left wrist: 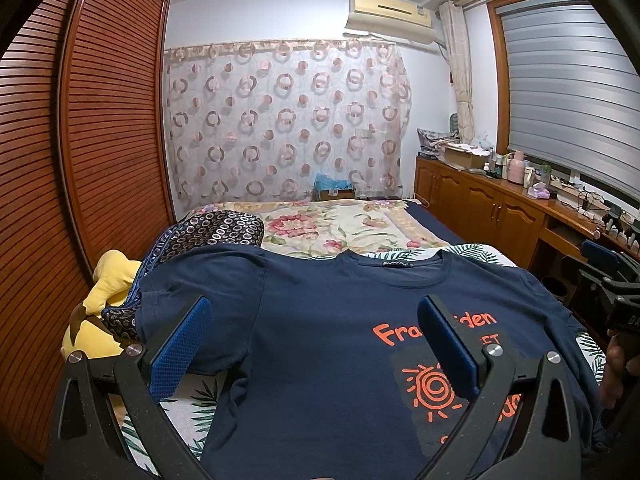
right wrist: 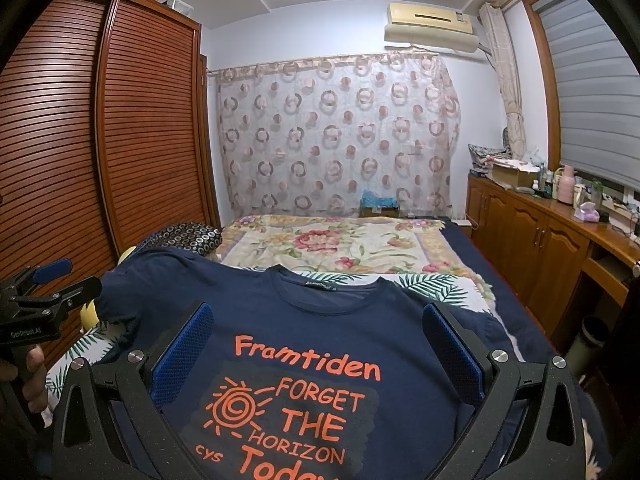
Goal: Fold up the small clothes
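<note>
The navy T-shirt (right wrist: 320, 320) lies spread face up at the bed's (right wrist: 360, 248) near end. The left gripper (left wrist: 316, 344) and right gripper (right wrist: 316, 352) hover over it, both released. Its left sleeve (left wrist: 200, 276) drapes onto a patterned pillow (left wrist: 224, 228) beside a yellow plush (left wrist: 112, 280); folding there risks snagging or bunching.

T-shirt (right wrist: 320, 320) hem cut off (bottom edge), collar label unreadable

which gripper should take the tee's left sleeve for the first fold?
Left, probably. The left gripper hangs open over the navy T-shirt with the left sleeve just beyond its left finger. The right gripper, also open, sits over the chest print.
</note>
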The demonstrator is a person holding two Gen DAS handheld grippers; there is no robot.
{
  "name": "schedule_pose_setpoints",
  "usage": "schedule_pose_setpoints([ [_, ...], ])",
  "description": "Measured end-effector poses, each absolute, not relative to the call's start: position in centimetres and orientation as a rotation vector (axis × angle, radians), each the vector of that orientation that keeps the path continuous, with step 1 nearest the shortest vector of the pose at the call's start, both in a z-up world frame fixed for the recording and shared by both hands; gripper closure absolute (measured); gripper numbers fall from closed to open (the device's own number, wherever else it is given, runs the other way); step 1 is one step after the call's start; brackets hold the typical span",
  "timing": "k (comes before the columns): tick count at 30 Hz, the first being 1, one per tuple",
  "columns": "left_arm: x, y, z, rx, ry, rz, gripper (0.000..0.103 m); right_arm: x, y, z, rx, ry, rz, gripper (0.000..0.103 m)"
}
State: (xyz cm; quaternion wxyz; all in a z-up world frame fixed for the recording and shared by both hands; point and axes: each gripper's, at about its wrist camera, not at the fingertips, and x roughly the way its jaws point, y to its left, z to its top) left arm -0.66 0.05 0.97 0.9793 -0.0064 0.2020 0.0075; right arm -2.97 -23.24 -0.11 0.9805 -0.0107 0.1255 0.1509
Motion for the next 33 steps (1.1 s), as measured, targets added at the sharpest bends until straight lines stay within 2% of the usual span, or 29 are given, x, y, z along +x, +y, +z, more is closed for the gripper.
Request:
schedule_pose_setpoints([
  [33,-0.74,0.07,1.05,-0.010,0.402,0.016,0.000,-2.86,-22.94,-0.15,-0.014,0.262,0.309,0.000],
])
